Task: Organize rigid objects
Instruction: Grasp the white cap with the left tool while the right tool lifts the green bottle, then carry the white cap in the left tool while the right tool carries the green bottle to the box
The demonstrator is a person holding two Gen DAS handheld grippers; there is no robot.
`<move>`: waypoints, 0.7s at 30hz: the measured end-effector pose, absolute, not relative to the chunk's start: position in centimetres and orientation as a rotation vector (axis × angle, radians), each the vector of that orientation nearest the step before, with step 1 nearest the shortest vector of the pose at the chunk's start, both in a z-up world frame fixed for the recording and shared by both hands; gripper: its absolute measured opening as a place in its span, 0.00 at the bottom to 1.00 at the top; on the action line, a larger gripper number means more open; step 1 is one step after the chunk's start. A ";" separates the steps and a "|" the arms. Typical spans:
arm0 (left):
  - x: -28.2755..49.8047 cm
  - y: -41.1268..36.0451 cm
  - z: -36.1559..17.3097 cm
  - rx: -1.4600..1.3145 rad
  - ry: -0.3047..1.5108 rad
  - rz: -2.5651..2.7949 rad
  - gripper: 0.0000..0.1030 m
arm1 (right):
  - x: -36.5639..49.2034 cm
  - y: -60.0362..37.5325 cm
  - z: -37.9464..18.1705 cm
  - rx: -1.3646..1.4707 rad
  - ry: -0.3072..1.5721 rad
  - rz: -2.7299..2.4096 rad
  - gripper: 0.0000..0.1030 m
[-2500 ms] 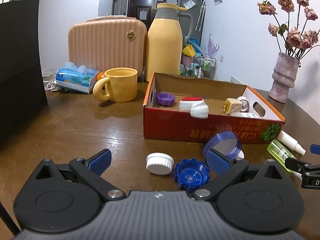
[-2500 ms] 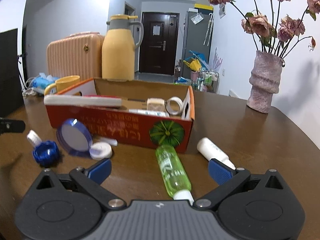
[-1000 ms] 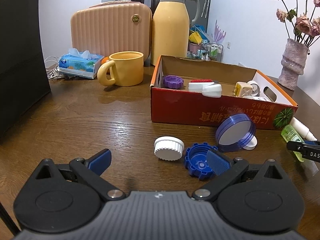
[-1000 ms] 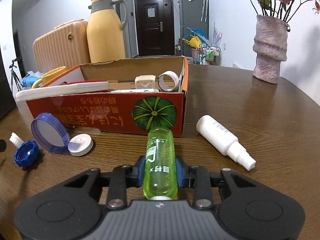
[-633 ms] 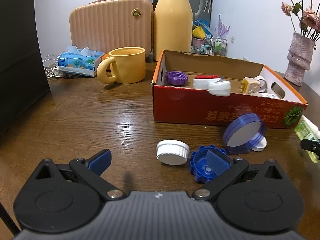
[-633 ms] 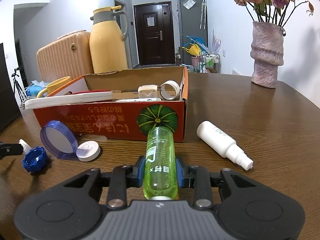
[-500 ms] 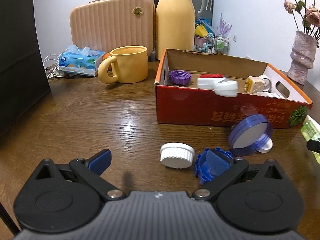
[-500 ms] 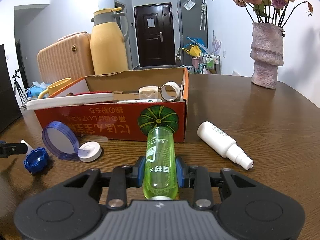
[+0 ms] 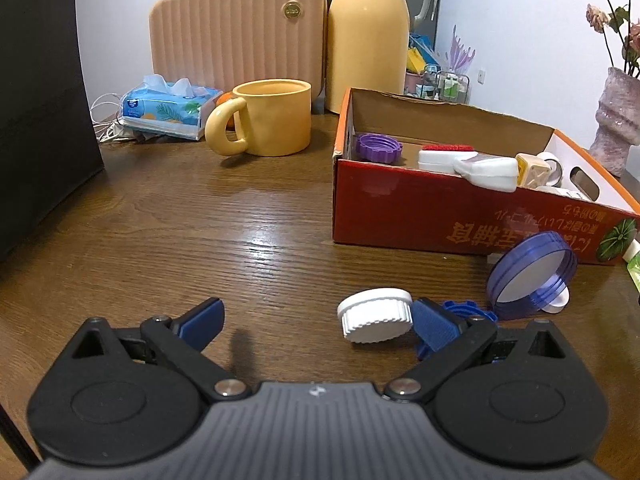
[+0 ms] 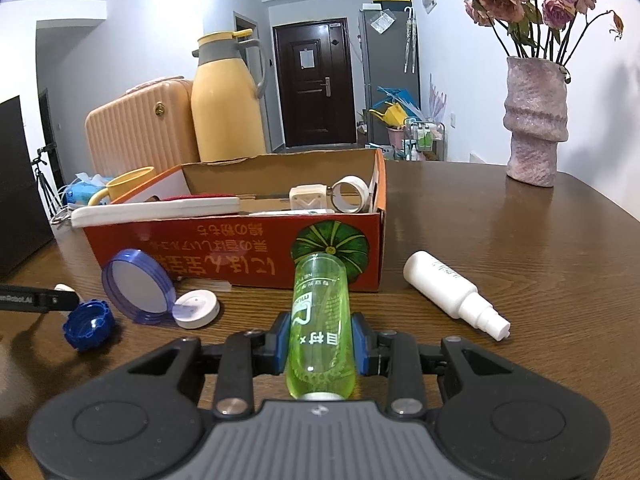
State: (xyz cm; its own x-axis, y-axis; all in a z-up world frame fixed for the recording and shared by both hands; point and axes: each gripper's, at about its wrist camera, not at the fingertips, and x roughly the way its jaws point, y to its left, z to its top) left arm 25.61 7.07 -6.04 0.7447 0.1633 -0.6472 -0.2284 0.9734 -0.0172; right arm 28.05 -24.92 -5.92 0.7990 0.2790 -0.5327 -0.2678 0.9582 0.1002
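In the box (image 9: pixel 400 208) several items already lay; my right tongs (image 10: pixel 320 340) gripped the green bottle (image 10: pixel 320 320), left tongs (image 9: pixel 316 320) wide beside the white cap (image 9: pixel 376 320), apparently untouched.

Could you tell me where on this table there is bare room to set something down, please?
The wooden table is bare between the yellow mug and the open left hand-held gripper, and right of the red cardboard box, towards the pink vase. In front of the box it is crowded: white ribbed cap, blue scalloped cap, purple round lid, white spray bottle.
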 end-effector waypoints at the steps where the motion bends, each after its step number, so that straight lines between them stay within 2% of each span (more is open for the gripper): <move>1: 25.6 7.2 -6.1 -0.103 0.700 0.210 0.96 | 27.9 -24.9 -5.9 0.022 0.572 0.296 0.29; 10: 26.0 7.6 -6.6 -0.136 0.717 0.165 0.64 | 27.0 -24.6 -5.9 0.032 0.555 0.312 0.29; 12: 25.9 7.5 -6.6 -0.133 0.711 0.155 0.49 | 26.9 -24.5 -5.9 0.032 0.553 0.317 0.29; 14: 25.8 7.5 -6.6 -0.133 0.707 0.149 0.39 | 26.8 -24.5 -5.9 0.031 0.552 0.321 0.29; 21: 25.6 7.3 -6.6 -0.121 0.697 0.146 0.38 | 26.6 -24.3 -5.9 0.031 0.550 0.327 0.29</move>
State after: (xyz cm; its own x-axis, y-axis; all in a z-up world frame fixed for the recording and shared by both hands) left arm 25.61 7.31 -6.58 0.7576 0.0930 -0.6461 -0.1738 0.9828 -0.0623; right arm 26.58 -24.31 -5.91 0.8024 0.3130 -0.5082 -0.2967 0.9480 0.1155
